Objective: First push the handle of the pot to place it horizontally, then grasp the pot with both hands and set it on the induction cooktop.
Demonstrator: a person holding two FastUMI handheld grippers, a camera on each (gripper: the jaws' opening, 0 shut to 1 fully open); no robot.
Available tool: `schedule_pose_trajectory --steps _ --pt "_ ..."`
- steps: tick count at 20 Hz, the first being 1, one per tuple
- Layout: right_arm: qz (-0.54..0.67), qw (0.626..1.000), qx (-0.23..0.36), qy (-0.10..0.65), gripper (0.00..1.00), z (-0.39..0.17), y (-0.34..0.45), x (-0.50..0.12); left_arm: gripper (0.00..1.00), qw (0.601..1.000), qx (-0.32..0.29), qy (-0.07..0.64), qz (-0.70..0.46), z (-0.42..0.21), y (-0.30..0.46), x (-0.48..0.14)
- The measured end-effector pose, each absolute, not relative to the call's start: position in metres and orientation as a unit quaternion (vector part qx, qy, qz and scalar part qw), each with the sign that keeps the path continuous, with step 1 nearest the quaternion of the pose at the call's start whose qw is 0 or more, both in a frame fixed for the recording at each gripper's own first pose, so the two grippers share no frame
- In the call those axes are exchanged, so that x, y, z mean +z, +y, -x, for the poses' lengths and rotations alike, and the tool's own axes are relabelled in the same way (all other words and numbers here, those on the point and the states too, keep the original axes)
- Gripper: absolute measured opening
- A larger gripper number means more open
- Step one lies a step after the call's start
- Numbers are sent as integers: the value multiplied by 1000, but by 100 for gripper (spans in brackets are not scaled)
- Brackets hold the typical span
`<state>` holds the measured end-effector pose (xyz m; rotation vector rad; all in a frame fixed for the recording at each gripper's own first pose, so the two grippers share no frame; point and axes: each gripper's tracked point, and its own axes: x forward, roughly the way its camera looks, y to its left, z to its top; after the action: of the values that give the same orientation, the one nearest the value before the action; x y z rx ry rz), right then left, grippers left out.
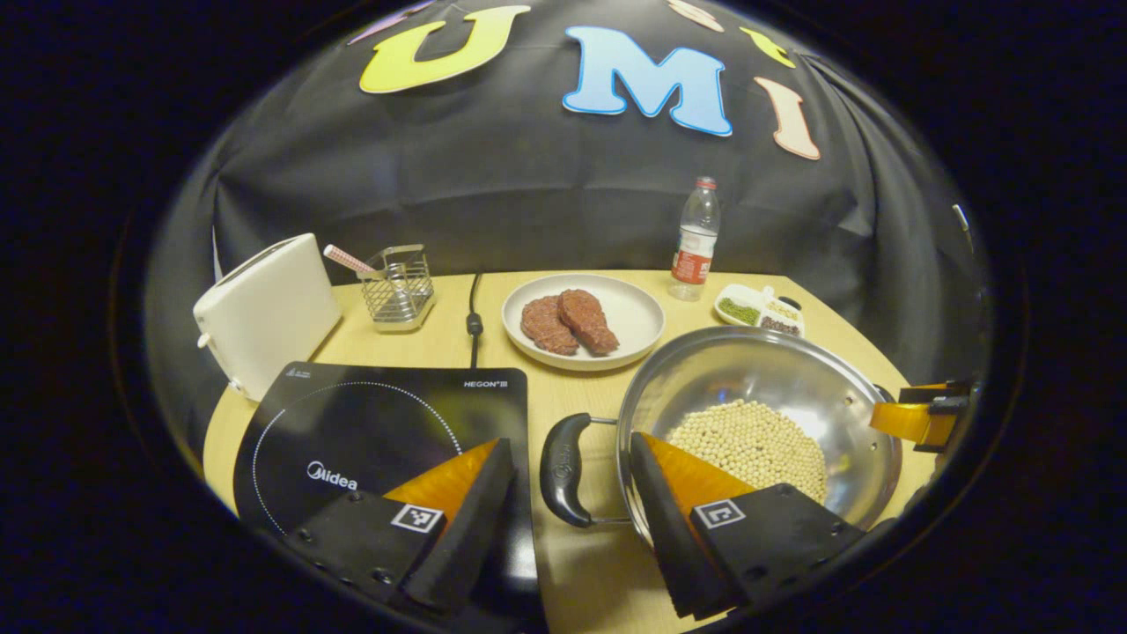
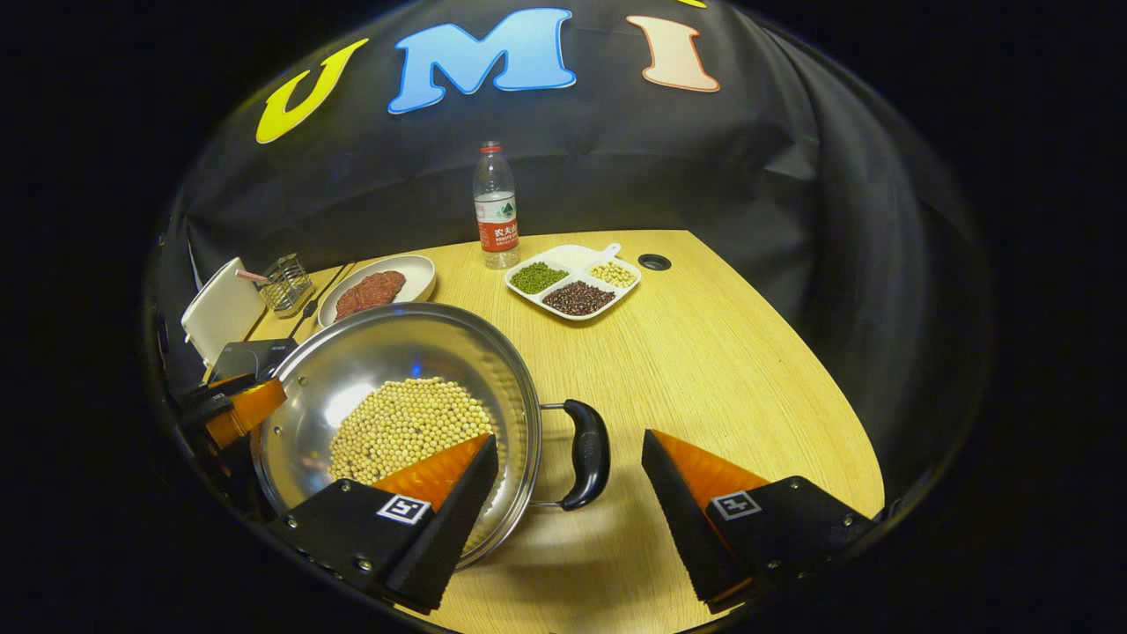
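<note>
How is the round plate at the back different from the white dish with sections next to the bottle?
The round plate is one open surface holding two pieces of raw-looking meat; the sectioned dish is squarish, split into compartments of green, dark and pale beans. The plate sits closer to the cooktop; the dish sits beside the water bottle. Both are white and rest on the wooden table.

Left gripper (image 1: 572, 497), right gripper (image 2: 568, 493): wedge-shaped fingers, square fiducial tag on each, small screws along bases.
</note>
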<state>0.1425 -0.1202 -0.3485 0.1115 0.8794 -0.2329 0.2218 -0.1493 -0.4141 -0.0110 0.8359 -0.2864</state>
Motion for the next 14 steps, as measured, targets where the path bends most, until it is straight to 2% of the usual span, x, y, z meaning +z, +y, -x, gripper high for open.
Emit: schedule_pose_trajectory --steps 2,4,7,9,10,11,12,13,14 --pt "-58 895 -113 427 100 -143 -120 -351 93 904 -147 402 -1 -223 -153 -414" --pt "-59 895 -111 428 100 -145 -119 -353 92 902 -161 401 -2 -223 -165 -413" --pt "-62 892 -112 433 92 -146 -119 -358 89 899 -159 409 -15 -223 -169 -421" --pt "-64 892 -110 435 83 -148 -118 -359 83 900 -159 406 -7 -224 -169 -420" --pt "-62 892 -114 433 82 -148 -121 -359 82 901 -152 406 -13 -226 -165 -423" --pt "-62 892 -117 432 68 -148 -122 -359 82 900 -149 410 -7 -219 -161 -420" --pt "-65 892 -116 432 63 -149 -122 -358 68 901 -149 406 -6 -225 -164 -423" --pt "-65 891 -116 433 62 -149 -121 -360 64 900 -149 411 -7 -221 -164 -424" --pt "-65 891 -116 434 62 -150 -122 -361 72 900 -148 409 -7 -222 -164 -423"
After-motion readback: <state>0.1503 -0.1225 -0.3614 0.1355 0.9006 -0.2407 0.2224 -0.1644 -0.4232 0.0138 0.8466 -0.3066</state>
